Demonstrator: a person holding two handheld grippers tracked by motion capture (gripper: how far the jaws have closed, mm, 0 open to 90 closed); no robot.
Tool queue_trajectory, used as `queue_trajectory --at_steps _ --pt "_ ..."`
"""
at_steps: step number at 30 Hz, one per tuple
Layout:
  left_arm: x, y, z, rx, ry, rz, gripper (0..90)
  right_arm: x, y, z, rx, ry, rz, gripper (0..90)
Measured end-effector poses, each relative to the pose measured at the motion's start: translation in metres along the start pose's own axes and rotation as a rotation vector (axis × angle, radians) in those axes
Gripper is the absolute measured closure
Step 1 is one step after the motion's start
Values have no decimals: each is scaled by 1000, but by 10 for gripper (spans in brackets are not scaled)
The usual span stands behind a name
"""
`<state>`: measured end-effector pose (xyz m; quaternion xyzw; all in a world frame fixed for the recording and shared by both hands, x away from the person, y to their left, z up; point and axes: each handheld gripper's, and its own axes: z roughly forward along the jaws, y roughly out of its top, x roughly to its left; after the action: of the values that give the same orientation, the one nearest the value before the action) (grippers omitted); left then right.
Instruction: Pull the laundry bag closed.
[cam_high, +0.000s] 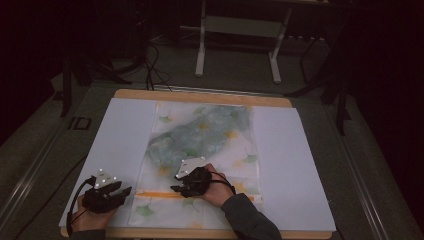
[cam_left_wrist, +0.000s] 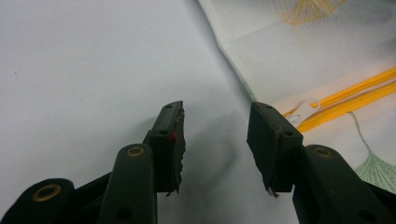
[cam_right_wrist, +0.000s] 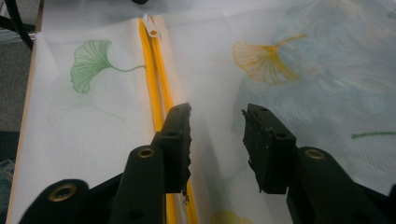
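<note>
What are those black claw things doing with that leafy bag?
A person holds a black two-jaw gripper in each hand over a white mesh bag printed with leaves, lying flat on the white-covered table. The right gripper hovers open beside the bag's orange zipper. The left gripper waits open near the white zipper pull.
</note>
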<state>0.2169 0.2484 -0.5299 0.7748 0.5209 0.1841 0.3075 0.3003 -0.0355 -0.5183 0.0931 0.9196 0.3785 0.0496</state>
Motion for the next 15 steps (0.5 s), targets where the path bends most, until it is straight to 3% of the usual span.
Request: queue_trajectory --at_steps 15 --pt "-1 1 0 0 -5 3 562 10 11 16 7 26 -42 694"
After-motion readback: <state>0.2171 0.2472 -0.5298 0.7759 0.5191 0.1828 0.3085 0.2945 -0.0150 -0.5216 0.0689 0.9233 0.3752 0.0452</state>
